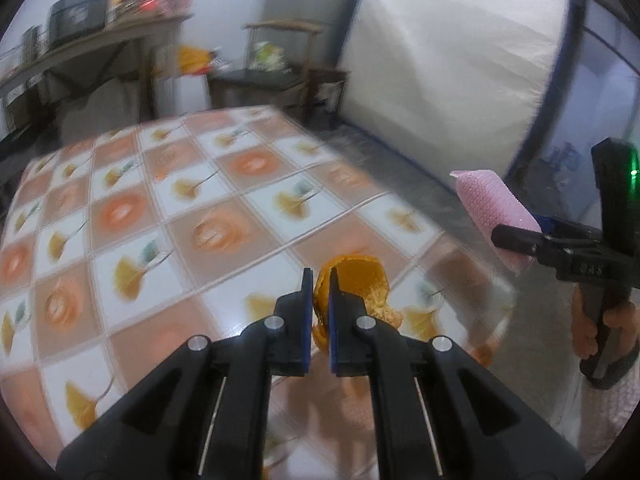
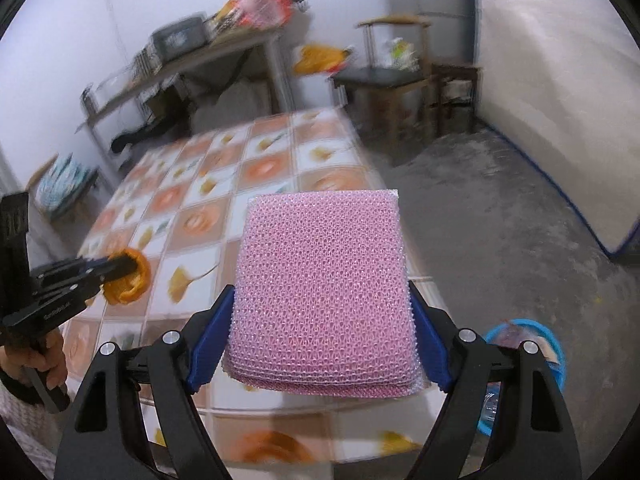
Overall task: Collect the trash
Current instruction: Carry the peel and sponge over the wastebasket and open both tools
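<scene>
My left gripper [image 1: 320, 280] is shut on an orange peel [image 1: 356, 280] and holds it above the patterned table [image 1: 160, 208]. The peel also shows in the right wrist view [image 2: 134, 276], held by the left gripper [image 2: 108, 270]. My right gripper [image 2: 320, 296] is shut on a pink mesh sponge [image 2: 320, 284] above the table's near right corner. In the left wrist view the sponge [image 1: 496, 208] and the right gripper [image 1: 516, 236] are at the right, beyond the table edge.
A blue bin [image 2: 524, 356] with trash in it stands on the concrete floor [image 2: 500, 216] at the table's right side. A mattress [image 1: 440, 60] leans on the wall. A dark chair [image 2: 392, 76] and a cluttered shelf table [image 2: 192, 64] stand behind.
</scene>
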`<state>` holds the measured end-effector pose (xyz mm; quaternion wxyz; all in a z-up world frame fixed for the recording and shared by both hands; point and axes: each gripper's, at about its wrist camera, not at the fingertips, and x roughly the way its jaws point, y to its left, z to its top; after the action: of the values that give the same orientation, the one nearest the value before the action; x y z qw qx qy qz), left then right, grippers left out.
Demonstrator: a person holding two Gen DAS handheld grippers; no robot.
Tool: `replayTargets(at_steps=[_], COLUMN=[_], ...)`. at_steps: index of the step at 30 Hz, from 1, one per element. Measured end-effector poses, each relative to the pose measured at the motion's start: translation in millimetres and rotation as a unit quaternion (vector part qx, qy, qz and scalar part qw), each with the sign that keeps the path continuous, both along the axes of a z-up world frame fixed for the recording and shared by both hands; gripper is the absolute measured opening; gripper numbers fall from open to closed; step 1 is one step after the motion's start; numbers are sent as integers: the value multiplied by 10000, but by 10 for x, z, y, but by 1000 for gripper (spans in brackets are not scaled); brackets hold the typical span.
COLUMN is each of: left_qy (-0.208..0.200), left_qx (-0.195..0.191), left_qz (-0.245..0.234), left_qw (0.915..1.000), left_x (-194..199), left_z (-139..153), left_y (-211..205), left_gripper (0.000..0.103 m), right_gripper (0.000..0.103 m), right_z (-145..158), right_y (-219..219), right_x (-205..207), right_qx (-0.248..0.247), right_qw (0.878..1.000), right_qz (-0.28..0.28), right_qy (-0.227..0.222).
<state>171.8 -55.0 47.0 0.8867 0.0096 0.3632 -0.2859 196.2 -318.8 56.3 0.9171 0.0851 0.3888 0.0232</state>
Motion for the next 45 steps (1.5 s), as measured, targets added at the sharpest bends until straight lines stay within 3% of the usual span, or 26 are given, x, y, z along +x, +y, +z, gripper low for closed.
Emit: replayTargets(at_steps=[4,9,14,20,24,28,33,36,40,42,45], left_qy=[-129,-191,-14,808,1261,1194,1518,1571,1362,1218,1182], left_qx=[-126,-180,-95,-225,-94,243,446,660,980,1087,1118], left_qz=[-679,-1557,-2232,-2788,-2801,-2536,-2187,-2065,-1999,-1990,-1948], left_qw=[9975,9875,9747,9567,9516,9596,9629,9635,9653,9663,9672], left_x=[-2,9,-33,-84,-130,-132,109,299,477,572,666], left_z=[202,377,346,30,-377,-925,-1675,-2013,-2232,-2278,-2271], left_y=[-459,-1195,-1903,-2750,-3165,-3470,-3797,-4080,-4296,-4367,-4397], left_gripper=[5,5,5,5,5,5,5,5,5,10,38], right_gripper=[78,78,78,78,78,78,78,78,78,78,78], right_z=[171,108,-240,-832,-1211,-1561,-1920,-2103,-2223,-2253,-2315], right_y=[-603,-1280,-1909,-2395,-2543,-2665,-2785,-2829,-2947,-3050,-3212], right_x=[-422,-1064,-1689,-2138,-2256,-2258,-2165,-2073,-1910,-1797,-1561], right_qx=[-71,-142,174,692,1000,1198,1406,1516,1672,1726,1784], right_qw=[9953,9785,9545,9298,9217,9181,9187,9187,9210,9239,9295], right_qz=[-931,-2030,-2971,-3614,-3737,-3748,-3636,-3571,-3446,-3358,-3183], right_qy=[-273,-331,-185,95,285,484,638,742,711,618,541])
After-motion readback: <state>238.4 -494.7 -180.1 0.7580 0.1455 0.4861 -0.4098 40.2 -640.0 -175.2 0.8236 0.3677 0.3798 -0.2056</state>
